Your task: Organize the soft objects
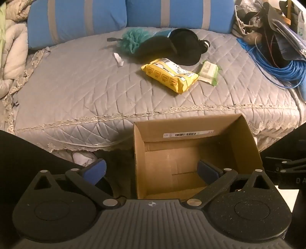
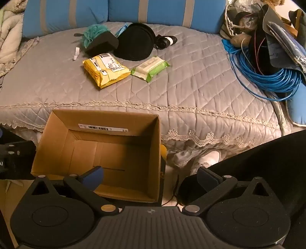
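An open empty cardboard box [image 1: 246, 145] [image 2: 57, 134] stands on the floor against the bed's front edge. On the grey quilt lie a yellow soft pack [image 1: 169, 75] [image 2: 105, 70], a green-and-white wipes pack [image 1: 208, 71] [image 2: 151, 68], a teal mesh sponge [image 1: 132, 39] [image 2: 91, 33], a black foam block [image 1: 155, 48] [image 2: 102, 45] and a round black pouch [image 1: 187, 45] [image 2: 135, 41]. My left gripper [image 1: 152, 171] is open and empty above the box's near edge. My right gripper [image 2: 151, 177] is open and empty at the box's right side.
Two blue striped pillows [image 1: 130, 17] [image 2: 122, 13] line the back. A coil of blue cable [image 1: 281, 70] [image 2: 267, 74] and a clutter of bags [image 2: 277, 34] fill the right side. A bunched beige blanket [image 1: 11, 49] lies left. A white paper scrap [image 1: 118, 59] lies on the quilt.
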Tool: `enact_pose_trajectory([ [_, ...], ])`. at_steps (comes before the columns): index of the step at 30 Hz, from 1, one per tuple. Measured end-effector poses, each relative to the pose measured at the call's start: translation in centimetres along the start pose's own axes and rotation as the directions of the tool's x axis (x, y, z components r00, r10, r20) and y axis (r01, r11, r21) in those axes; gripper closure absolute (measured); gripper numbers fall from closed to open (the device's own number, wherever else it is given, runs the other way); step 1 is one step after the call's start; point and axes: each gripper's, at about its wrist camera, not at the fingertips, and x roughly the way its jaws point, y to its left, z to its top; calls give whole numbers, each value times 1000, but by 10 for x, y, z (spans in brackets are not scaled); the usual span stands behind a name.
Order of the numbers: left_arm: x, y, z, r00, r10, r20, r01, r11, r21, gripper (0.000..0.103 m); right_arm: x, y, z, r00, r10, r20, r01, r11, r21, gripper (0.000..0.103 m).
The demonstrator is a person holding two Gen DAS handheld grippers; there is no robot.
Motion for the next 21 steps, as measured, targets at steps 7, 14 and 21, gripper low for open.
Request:
enact_pose_trajectory([
  [7,-12,7,0,1000,-22,17,22,1000,-13,0,-10,16,0,1000,-15,15,15,1000,-24,0],
  [14,-11,4,0,999,-35,16,35,999,-10,0,-13,14,-3,999,-16,34,17,1000,-20,0],
  [21,-7,4,-3,999,-45,12,45,999,-10,0,-11,10,0,999,-7,36,7,1000,1,0],
])
